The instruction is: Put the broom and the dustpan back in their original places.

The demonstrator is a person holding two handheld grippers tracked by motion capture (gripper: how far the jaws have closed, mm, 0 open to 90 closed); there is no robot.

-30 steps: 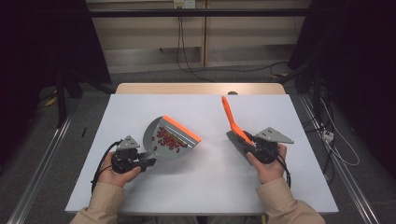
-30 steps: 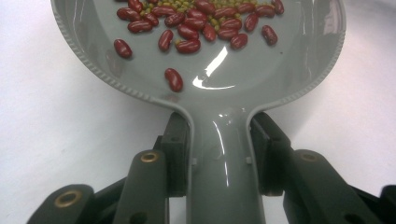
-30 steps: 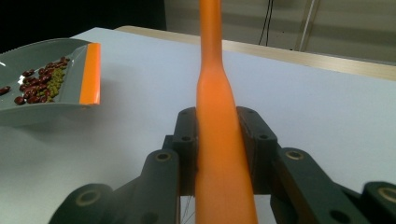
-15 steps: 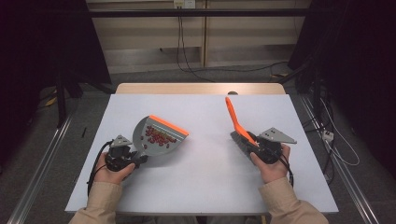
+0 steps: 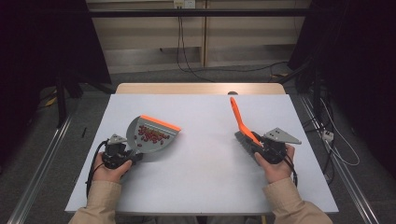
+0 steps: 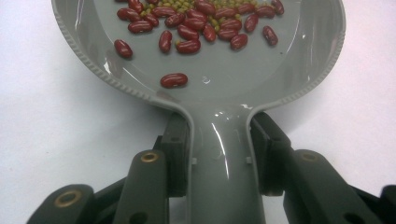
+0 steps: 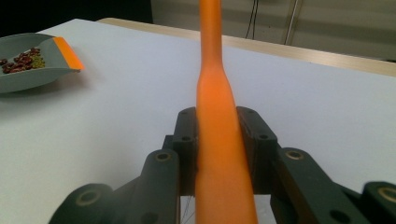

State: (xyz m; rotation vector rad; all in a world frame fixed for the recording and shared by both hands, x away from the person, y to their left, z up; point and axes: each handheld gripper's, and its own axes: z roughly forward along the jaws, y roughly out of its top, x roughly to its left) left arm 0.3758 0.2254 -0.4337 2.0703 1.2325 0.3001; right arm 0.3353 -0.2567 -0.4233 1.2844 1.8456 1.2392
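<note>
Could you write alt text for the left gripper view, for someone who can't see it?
Two black jaws clamp the grey dustpan by its handle. Its scoop holds red beans and small green ones, above a white table.

Both forearms in tan sleeves come in over the white table's (image 5: 201, 186) near edge. The left gripper (image 5: 122, 150) sits near the left edge, jaws clamped; the right gripper (image 5: 261, 147) near the right edge, likewise clamped tight.
</note>
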